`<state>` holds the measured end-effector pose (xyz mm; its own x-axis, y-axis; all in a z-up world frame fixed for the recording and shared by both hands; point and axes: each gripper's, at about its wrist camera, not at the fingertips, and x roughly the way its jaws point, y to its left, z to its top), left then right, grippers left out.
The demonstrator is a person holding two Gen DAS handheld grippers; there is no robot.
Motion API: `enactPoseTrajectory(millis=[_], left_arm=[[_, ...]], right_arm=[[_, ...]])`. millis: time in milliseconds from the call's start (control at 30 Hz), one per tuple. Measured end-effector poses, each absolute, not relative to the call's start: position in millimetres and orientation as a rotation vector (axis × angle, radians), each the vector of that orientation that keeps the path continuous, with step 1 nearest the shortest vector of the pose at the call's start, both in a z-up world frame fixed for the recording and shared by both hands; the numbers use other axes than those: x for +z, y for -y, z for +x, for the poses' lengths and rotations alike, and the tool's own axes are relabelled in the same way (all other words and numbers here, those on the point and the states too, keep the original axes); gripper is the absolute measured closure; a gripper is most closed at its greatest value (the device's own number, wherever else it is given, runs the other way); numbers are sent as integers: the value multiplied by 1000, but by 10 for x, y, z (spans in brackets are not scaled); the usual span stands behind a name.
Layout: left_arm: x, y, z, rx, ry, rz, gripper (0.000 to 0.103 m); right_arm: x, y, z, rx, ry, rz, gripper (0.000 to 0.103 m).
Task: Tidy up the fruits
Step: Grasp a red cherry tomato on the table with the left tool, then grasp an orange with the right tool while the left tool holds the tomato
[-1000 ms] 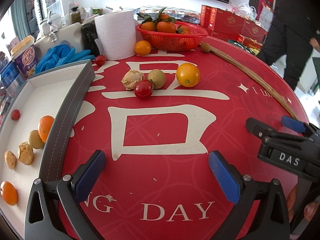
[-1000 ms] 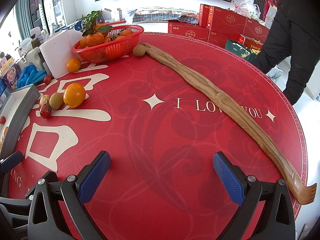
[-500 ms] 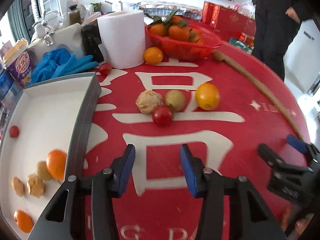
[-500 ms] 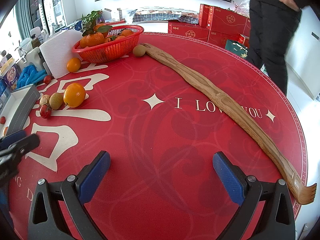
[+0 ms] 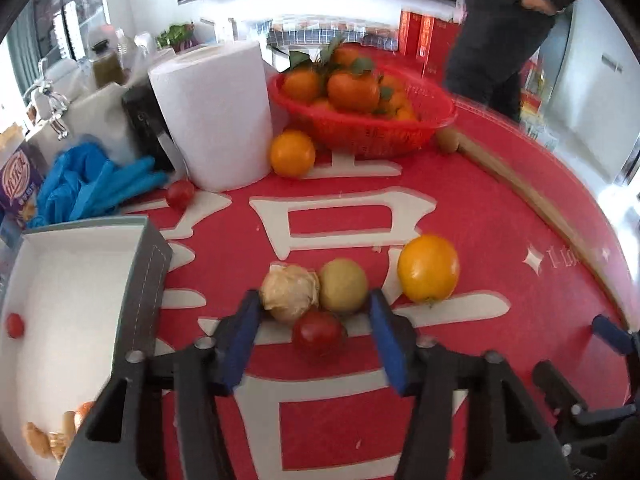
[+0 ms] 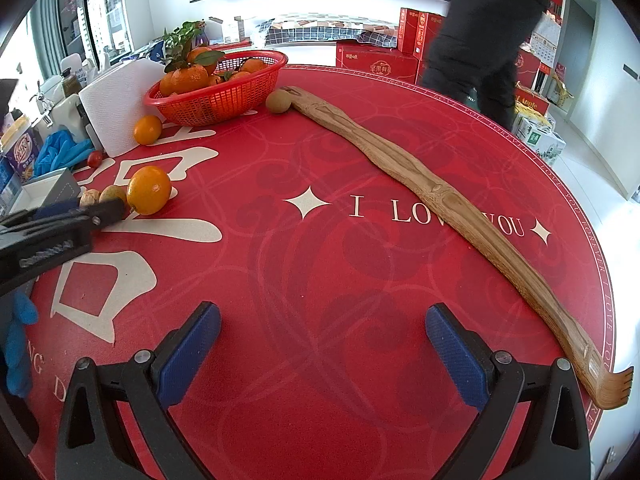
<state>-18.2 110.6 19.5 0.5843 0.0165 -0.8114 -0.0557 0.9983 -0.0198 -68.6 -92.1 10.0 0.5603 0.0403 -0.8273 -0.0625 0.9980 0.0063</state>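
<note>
My left gripper (image 5: pixel 316 316) is open, its fingers standing either side of a red cherry tomato (image 5: pixel 319 335). Just beyond lie a tan walnut (image 5: pixel 289 292), a green-brown kiwi-like fruit (image 5: pixel 343 286) and an orange (image 5: pixel 428 267). The white tray (image 5: pixel 60 280) at left holds a small tomato (image 5: pixel 15 325) and some fruit at its near end. My right gripper (image 6: pixel 322 338) is open and empty above the red mat. The left gripper also shows in the right wrist view (image 6: pixel 96 212) beside the orange (image 6: pixel 149 189).
A red basket of tangerines (image 5: pixel 360 120), a loose orange (image 5: pixel 292 153), a paper towel roll (image 5: pixel 216 112), another tomato (image 5: pixel 180 194) and blue gloves (image 5: pixel 92 188) stand at the back. A long wooden back scratcher (image 6: pixel 440 200) crosses the mat. A person (image 6: pixel 488 32) stands behind.
My left gripper has moved forward to the fruit cluster and now has the red tomato between its fingers, which stand wider than half a second ago. The right gripper has stayed put.
</note>
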Motion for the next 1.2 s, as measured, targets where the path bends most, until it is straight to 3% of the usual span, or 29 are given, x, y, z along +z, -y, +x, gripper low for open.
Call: enactPoseTrajectory(millis=[33,67,367,500,533,600,667,1000,1033,1100,1200], left_arm=[[197,-1101,-197,43,-945,-39,59],[206,-1093,-228,34,-939,-42,80],[230,-944,-873,-3,-905,-81,80],[196,-988,-1010,-4,-907,-103,74],[197,-994,-1031,-1,-895,-96,69],[213,-966,-1047,7,-894,-80,51],[205,-886,-1039,8,-899,-47,46],[167,-857,-911,28,-901,-42,45],[166,-843,-891,30,-903,-35,47],[176,-811,-862,19,-898,-25,74],[183,-784,-848,12,-899,-10,78]], right_arm=[[102,922,-691,61,-974,-25,0],[103,922,-691,61,-974,-25,0],[102,922,-689,61,-974,-25,0],[102,922,-690,61,-974,-25,0],[101,921,-688,61,-974,-25,0],[102,921,-689,61,-974,-25,0],[102,921,-690,61,-974,-25,0],[101,918,-687,61,-974,-25,0],[100,917,-685,61,-974,-25,0],[99,916,-683,61,-974,-26,0],[104,921,-690,61,-974,-26,0]])
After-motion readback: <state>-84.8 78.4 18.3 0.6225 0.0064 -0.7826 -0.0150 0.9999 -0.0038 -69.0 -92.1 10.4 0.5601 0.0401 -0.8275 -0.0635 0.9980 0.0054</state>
